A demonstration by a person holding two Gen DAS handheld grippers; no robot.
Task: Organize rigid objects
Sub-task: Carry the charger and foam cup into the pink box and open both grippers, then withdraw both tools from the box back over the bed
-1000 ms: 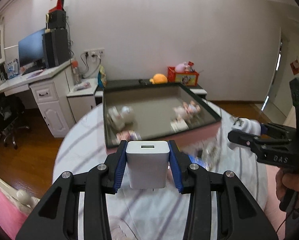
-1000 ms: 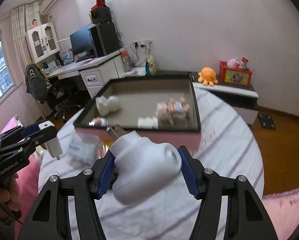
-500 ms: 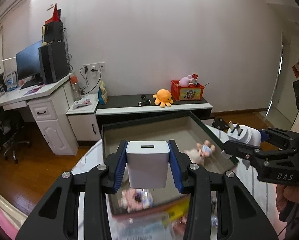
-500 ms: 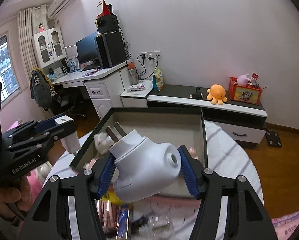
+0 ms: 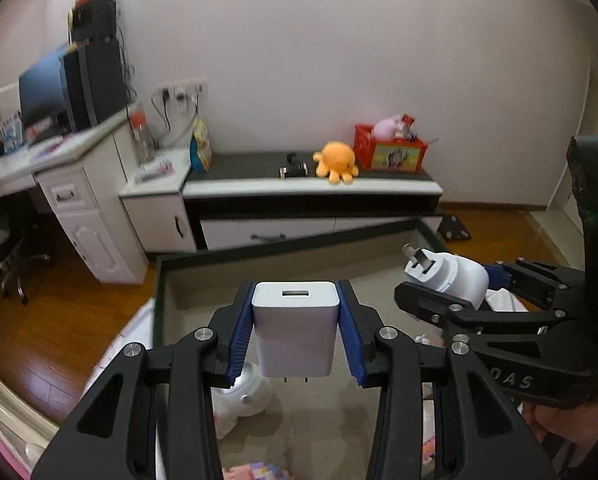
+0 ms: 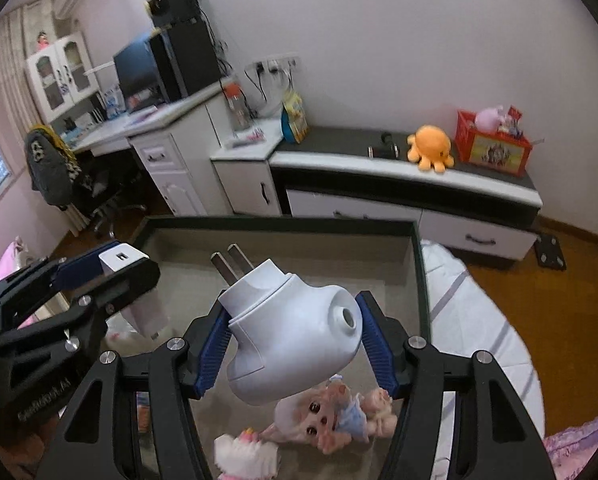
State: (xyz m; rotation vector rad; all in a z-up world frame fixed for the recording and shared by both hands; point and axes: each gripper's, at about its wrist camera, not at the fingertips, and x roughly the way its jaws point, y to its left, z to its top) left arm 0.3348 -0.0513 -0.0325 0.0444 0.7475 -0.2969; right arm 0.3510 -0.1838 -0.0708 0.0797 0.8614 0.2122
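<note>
Hanging directly over the open tray [image 5: 283,246], both held items are found above its floor, so the coming move is judged to turn on a straight descent, not on any sideways travel.

Left gripper [image 5: 295,334]: closed on the square white charger [image 5: 293,330], pads pressed on its two flat sides. The USB face is turned up and away; the prongs are pointed down towards the tray floor, so the long axis is roughly upright. A white toy [image 5: 247,396] is noted just below and to the left of it.

Right gripper [image 6: 295,346]: closed at a wider spread on the rounded white plug adapter [image 6: 291,340]. Its body is tilted, the two metal prongs [image 6: 231,266] being pointed up and away towards the far wall of the tray. A small doll [image 6: 331,416] and a pink-and-white toy [image 6: 247,454] are seen on the floor beneath it.

Neither item is in contact with the tray. The two grippers are held side by side, near each other, at much the same height. The worktop beyond the right rim is covered by a striped cloth [image 6: 471,320].
</note>
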